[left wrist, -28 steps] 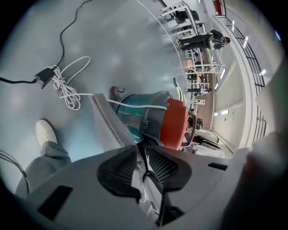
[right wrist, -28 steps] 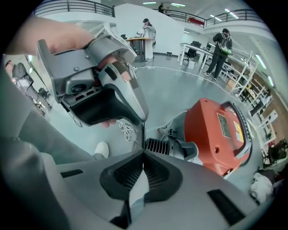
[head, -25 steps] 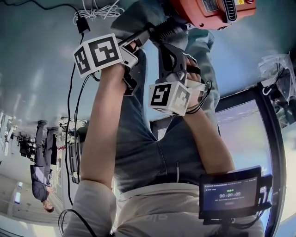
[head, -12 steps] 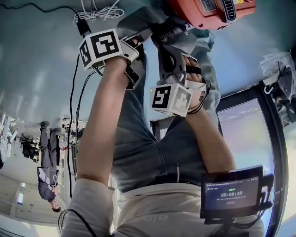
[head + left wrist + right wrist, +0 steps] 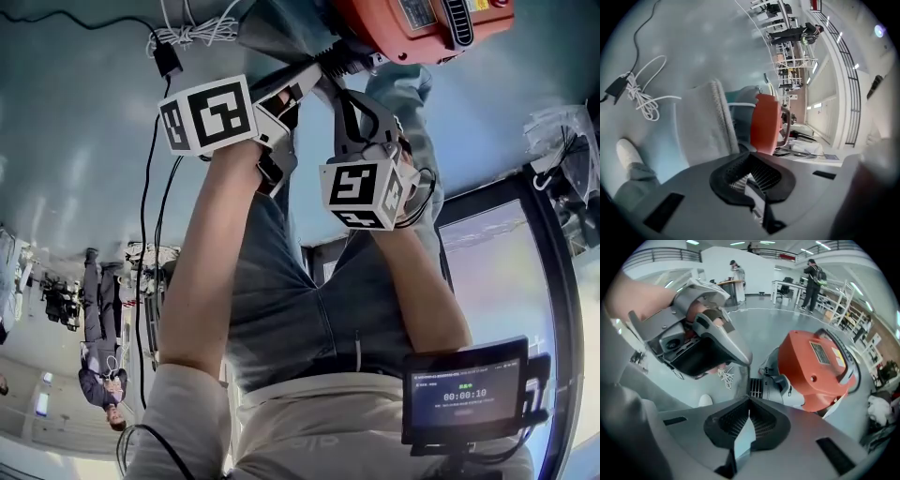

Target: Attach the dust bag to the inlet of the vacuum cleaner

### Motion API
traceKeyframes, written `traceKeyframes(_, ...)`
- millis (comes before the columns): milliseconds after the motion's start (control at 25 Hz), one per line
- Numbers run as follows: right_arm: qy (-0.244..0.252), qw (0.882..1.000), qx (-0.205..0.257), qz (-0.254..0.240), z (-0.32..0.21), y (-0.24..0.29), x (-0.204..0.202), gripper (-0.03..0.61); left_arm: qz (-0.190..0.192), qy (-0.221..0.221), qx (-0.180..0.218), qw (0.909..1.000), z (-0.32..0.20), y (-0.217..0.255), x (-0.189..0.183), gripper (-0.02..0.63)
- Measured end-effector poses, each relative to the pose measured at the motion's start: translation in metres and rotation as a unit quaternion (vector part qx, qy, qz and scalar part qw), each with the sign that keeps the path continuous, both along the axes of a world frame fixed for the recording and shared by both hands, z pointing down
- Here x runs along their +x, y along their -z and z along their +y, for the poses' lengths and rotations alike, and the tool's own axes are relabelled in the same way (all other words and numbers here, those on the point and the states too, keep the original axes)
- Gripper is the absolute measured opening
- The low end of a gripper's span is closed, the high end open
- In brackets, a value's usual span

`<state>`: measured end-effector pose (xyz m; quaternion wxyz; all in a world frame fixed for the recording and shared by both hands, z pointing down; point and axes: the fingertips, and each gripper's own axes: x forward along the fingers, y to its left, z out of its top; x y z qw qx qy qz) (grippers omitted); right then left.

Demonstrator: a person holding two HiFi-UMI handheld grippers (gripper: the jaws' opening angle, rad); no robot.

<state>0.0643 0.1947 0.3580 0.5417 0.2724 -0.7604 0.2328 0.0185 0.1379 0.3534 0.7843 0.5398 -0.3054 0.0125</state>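
Observation:
The orange vacuum cleaner point(image 5: 422, 23) stands on the floor at the top of the head view, and shows in both gripper views point(image 5: 765, 123) point(image 5: 815, 369). Its grey inlet point(image 5: 780, 385) faces the grippers. The grey fabric dust bag point(image 5: 272, 33) hangs between the vacuum and both grippers. In the left gripper view the bag point(image 5: 705, 124) runs down into the jaws. My left gripper point(image 5: 309, 73) point(image 5: 750, 176) is shut on the bag's edge. My right gripper point(image 5: 339, 75) point(image 5: 749, 420) is shut on a thin strip of the bag, close beside the left gripper's housing point(image 5: 693, 341).
A coiled white cable point(image 5: 192, 23) point(image 5: 644, 96) with a black adapter point(image 5: 616, 86) lies on the floor left of the bag. The person's white shoe point(image 5: 626, 152) is near it. A small monitor point(image 5: 464, 389) sits at the lower right. People point(image 5: 98, 375) stand far off.
Both grippers have shifted up toward the vacuum. The left marker cube moved right, and the right cube rose and rolled. Both stay shut.

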Motion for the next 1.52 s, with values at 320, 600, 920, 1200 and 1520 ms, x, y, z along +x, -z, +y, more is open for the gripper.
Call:
traceKeyframes(320, 0.021, 1.000, 0.014, -0.001, -0.001, 0.000, 0.000, 0.012, -0.082, -0.036, -0.012, 0.9959, -0.023, -0.009, -0.010, 0.006)
traceKeyframes(600, 0.049, 0.998, 0.032, -0.006, -0.005, 0.009, -0.010, 0.013, -0.047, 0.045, -0.082, 0.9945, 0.002, -0.019, -0.033, 0.007)
traceKeyframes(920, 0.100, 0.993, 0.056, 0.014, -0.010, 0.011, -0.010, 0.014, -0.043, 0.014, -0.107, 0.9933, 0.007, -0.029, -0.023, 0.038)
traceKeyframes(1200, 0.117, 0.991, 0.052, 0.022, -0.009, 0.014, -0.010, 0.014, -0.018, -0.048, -0.089, 0.9947, -0.010, -0.012, -0.017, 0.038)
traceKeyframes(1520, 0.123, 0.989, 0.070, 0.035, -0.018, 0.023, -0.012, 0.014, -0.112, -0.078, -0.140, 0.9807, 0.002, -0.031, -0.019, 0.038)
